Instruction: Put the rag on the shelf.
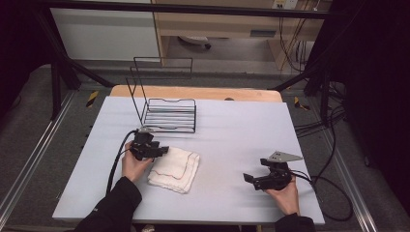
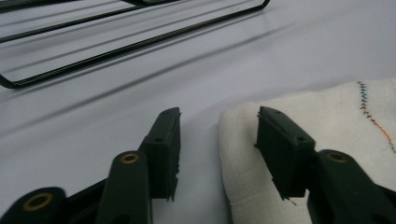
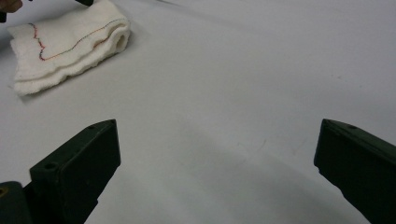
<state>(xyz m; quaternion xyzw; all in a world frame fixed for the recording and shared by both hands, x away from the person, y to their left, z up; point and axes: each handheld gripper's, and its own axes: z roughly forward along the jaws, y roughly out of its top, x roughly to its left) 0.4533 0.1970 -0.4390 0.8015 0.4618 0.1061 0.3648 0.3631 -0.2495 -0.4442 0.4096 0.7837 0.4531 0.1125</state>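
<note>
Left gripper part open, jaws straddling the near edge of the folded white cloth, which lies mid-table before the wire rack. Bite deeper, catch all layers. Right gripper wide, empty.

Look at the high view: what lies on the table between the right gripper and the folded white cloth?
Nothing: between the right gripper and the cloth the table is bare, which the right gripper view confirms.

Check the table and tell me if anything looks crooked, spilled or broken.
Nothing stands out. The folded white cloth lies flat on the table, the wire rack stands upright behind it, and no spill or damage shows.
</note>
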